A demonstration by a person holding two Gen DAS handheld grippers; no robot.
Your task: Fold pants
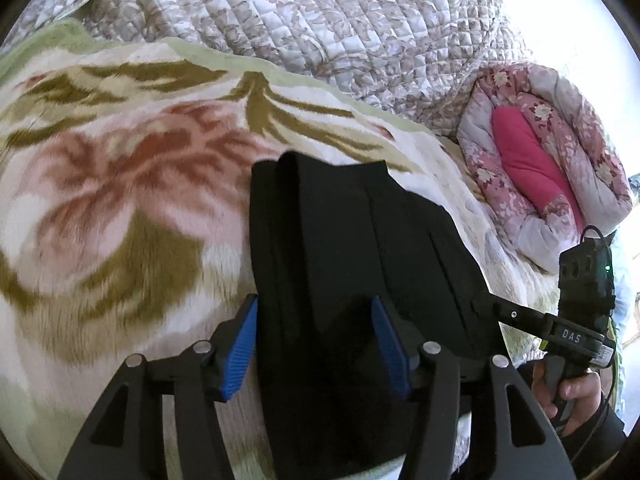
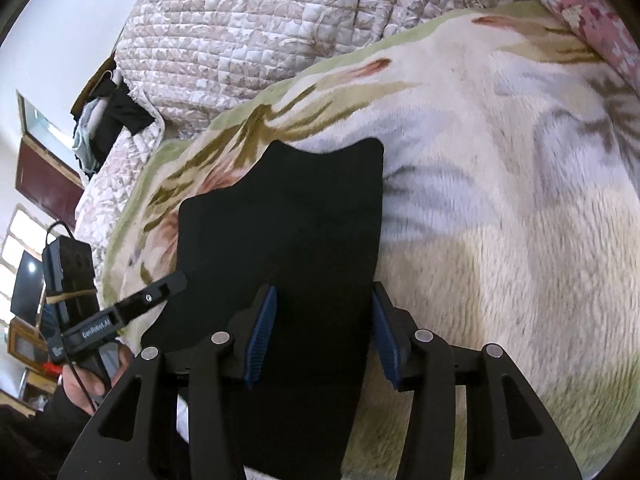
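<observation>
The black pants (image 1: 344, 240) lie folded lengthwise on a floral plush blanket (image 1: 120, 200), running away from me. My left gripper (image 1: 316, 340) is open, its blue pads straddling the near end of the pants. In the right wrist view the pants (image 2: 296, 220) lie flat, and my right gripper (image 2: 324, 336) is open with its blue pads on either side of the near end. The right gripper also shows in the left wrist view (image 1: 486, 306), touching the pants' right edge. The left gripper shows in the right wrist view (image 2: 178, 280) at the pants' left edge.
A quilted beige bedspread (image 1: 320, 20) lies behind the blanket. A rolled pink floral quilt (image 1: 540, 160) sits at the right. Dark clothes (image 2: 108, 120) hang at the far left, near a window and furniture.
</observation>
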